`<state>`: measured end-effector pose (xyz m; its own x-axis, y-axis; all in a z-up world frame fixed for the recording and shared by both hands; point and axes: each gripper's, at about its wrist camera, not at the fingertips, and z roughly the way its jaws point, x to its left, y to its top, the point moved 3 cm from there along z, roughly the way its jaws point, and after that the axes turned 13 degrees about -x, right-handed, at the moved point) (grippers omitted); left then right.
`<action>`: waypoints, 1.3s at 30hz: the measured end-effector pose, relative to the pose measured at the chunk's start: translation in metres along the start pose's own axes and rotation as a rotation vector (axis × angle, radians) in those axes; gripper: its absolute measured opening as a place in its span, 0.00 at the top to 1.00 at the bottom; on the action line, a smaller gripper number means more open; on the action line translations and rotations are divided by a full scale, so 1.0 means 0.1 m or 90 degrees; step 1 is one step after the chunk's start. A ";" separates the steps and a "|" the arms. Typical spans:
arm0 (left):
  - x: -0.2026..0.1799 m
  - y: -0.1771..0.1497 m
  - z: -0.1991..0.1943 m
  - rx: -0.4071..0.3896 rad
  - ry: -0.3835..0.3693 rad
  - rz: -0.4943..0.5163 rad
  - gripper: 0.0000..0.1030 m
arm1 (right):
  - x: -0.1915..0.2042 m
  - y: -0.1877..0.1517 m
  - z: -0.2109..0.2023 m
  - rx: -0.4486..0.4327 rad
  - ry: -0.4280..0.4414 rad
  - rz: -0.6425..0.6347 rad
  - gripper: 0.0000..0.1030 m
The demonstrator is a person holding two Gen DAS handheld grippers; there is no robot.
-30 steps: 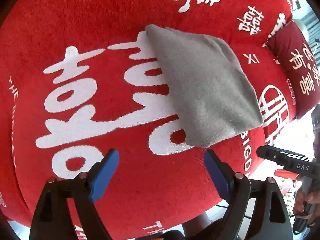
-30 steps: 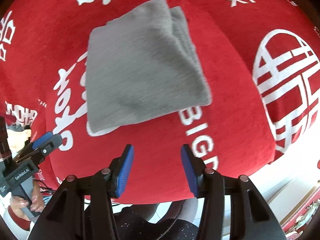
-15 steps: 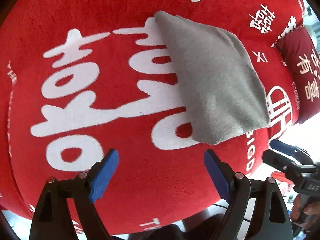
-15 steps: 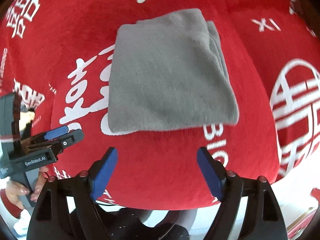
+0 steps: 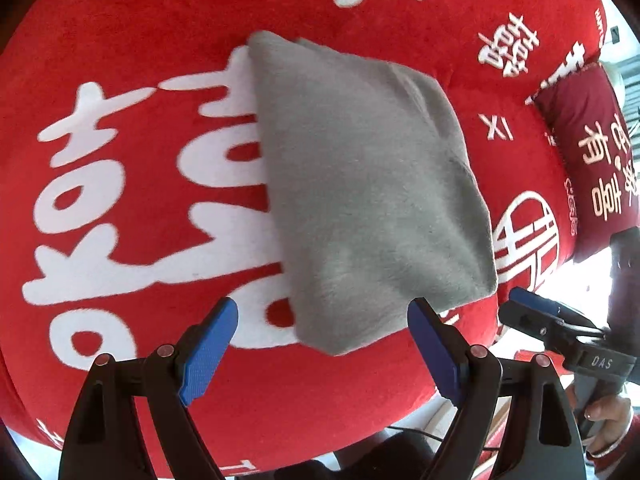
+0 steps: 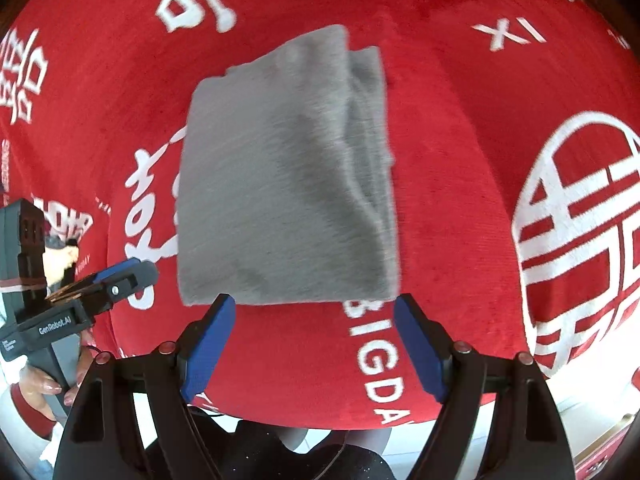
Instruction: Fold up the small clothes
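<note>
Nearer now: folded, fuzzy grey cloth (image 5: 368, 196)

A home, seemingly: a plush red blanket (image 5: 120, 32) printed with white wedding characters covers the surface, a matching dark-red cushion (image 5: 588, 152) at its far right edge.
</note>
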<state>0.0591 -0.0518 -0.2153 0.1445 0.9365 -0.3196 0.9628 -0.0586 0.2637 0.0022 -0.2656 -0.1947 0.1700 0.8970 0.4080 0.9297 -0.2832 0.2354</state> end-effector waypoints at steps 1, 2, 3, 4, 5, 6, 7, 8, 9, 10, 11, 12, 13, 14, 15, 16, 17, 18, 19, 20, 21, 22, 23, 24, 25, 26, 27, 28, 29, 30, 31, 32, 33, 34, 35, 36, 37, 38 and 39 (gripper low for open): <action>-0.04 0.02 0.01 -0.006 0.003 0.005 0.15 | -0.05 0.02 0.00 0.000 0.002 0.007 0.19; -0.07 0.04 0.01 -0.011 0.005 0.010 0.15 | -0.10 0.04 0.00 0.001 0.002 0.012 0.19; -0.11 0.05 0.02 -0.016 0.004 0.014 0.15 | -0.14 0.07 -0.01 0.001 0.003 0.015 0.19; -0.13 0.07 0.02 -0.022 0.004 0.012 0.12 | -0.16 0.09 0.00 0.000 0.004 0.014 0.19; -0.15 0.10 0.03 -0.025 0.007 0.005 0.03 | -0.18 0.12 0.00 0.000 0.005 0.014 0.19; -0.16 0.12 0.04 -0.026 0.012 0.000 0.00 | -0.20 0.15 0.01 0.001 0.007 0.014 0.19; -0.17 0.14 0.06 -0.025 0.014 -0.003 0.00 | -0.22 0.17 0.01 0.002 0.010 0.015 0.19; -0.18 0.16 0.08 -0.020 0.017 -0.005 0.00 | -0.24 0.19 0.01 0.002 0.012 0.016 0.19; -0.20 0.18 0.11 -0.015 0.020 -0.007 0.00 | -0.25 0.21 0.02 0.001 0.015 0.017 0.19; -0.21 0.19 0.14 -0.009 0.021 -0.009 0.00 | -0.26 0.25 0.02 -0.001 0.020 0.018 0.19; -0.22 0.21 0.17 0.000 0.020 -0.012 0.00 | -0.27 0.27 0.02 -0.002 0.022 0.018 0.19; -0.22 0.22 0.19 0.007 0.022 -0.017 0.00 | -0.29 0.30 0.02 -0.002 0.025 0.018 0.19; -0.22 0.23 0.22 0.013 0.032 -0.020 0.00 | -0.31 0.32 0.03 -0.002 0.028 0.019 0.19; -0.22 0.24 0.24 0.018 0.040 -0.022 0.00 | -0.32 0.33 0.04 0.000 0.030 0.020 0.19; -0.22 0.24 0.26 0.023 0.047 -0.026 0.00 | -0.34 0.35 0.05 0.002 0.030 0.020 0.19; -0.22 0.24 0.28 0.025 0.051 -0.031 0.00 | -0.36 0.36 0.06 0.003 0.031 0.021 0.19; -0.22 0.24 0.30 0.026 0.054 -0.037 0.00 | -0.38 0.37 0.07 0.005 0.032 0.022 0.19; -0.21 0.24 0.33 0.029 0.058 -0.043 0.00 | -0.41 0.38 0.08 0.006 0.032 0.024 0.19; -0.19 0.23 0.35 0.032 0.061 -0.049 0.00 | -0.42 0.39 0.08 0.008 0.033 0.026 0.19; -0.18 0.22 0.37 0.039 0.064 -0.056 0.00 | -0.44 0.39 0.09 0.009 0.034 0.028 0.19; -0.17 0.21 0.41 0.051 0.058 -0.066 0.00 | -0.46 0.39 0.09 0.010 0.034 0.030 0.19; -0.16 0.19 0.45 0.066 0.048 -0.075 0.00 | -0.48 0.39 0.10 0.011 0.035 0.032 0.19; -0.16 0.17 0.48 0.076 0.044 -0.082 0.00 | -0.50 0.39 0.10 0.013 0.035 0.034 0.19; -0.16 0.16 0.49 0.082 0.044 -0.087 0.00 | -0.52 0.39 0.11 0.015 0.035 0.036 0.19; -0.16 0.15 0.50 0.083 0.045 -0.089 0.00 | -0.54 0.39 0.11 0.017 0.035 0.037 0.19; -0.17 0.15 0.50 0.083 0.046 -0.089 0.00 | -0.56 0.39 0.11 0.019 0.035 0.039 0.19; -0.18 0.16 0.51 0.083 0.050 -0.088 0.00 | -0.58 0.39 0.12 0.021 0.034 0.041 0.19; -0.19 0.16 0.51 0.081 0.053 -0.087 0.00 | -0.60 0.39 0.12 0.022 0.033 0.044 0.19; -0.19 0.17 0.51 0.080 0.054 -0.088 0.00 | -0.63 0.39 0.12 0.023 0.033 0.048 0.19; -0.20 0.18 0.51 0.078 0.052 -0.087 0.00 | -0.65 0.40 0.13 0.024 0.033 0.051 0.19; -0.21 0.19 0.52 0.079 0.051 -0.085 0.00 | -0.67 0.40 0.14 0.025 0.033 0.052 0.19; -0.22 0.19 0.53 0.080 0.051 -0.081 0.00 | -0.68 0.41 0.15 0.027 0.033 0.052 0.19; -0.23 0.20 0.54 0.081 0.051 -0.077 0.00 | -0.69 0.41 0.16 0.030 0.032 0.053 0.19; -0.23 0.20 0.55 0.083 0.050 -0.074 0.00 | -0.70 0.42 0.18 0.033 0.032 0.053 0.19; -0.24 0.20 0.57 0.088 0.049 -0.072 0.00 | -0.70 0.43 0.19 0.034 0.033 0.052 0.19; -0.25 0.20 0.59 0.091 0.051 -0.068 0.00 | -0.70 0.44 0.20 0.035 0.033 0.051 0.19; -0.26 0.21 0.61 0.092 0.053 -0.065 0.00 | -0.70 0.45 0.21 0.036 0.033 0.049 0.19; -0.27 0.21 0.62 0.093 0.056 -0.059 0.00 | -0.70 0.46 0.23 0.039 0.032 0.046 0.19; -0.27 0.22 0.63 0.092 0.059 -0.055 0.00 | -0.70 0.48 0.25 0.041 0.032 0.045 0.19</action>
<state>0.0904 -0.1004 -0.2580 0.0450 0.9677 -0.2482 0.9945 -0.0199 0.1030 0.0424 -0.3339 -0.2339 0.2205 0.8572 0.4654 0.9352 -0.3214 0.1488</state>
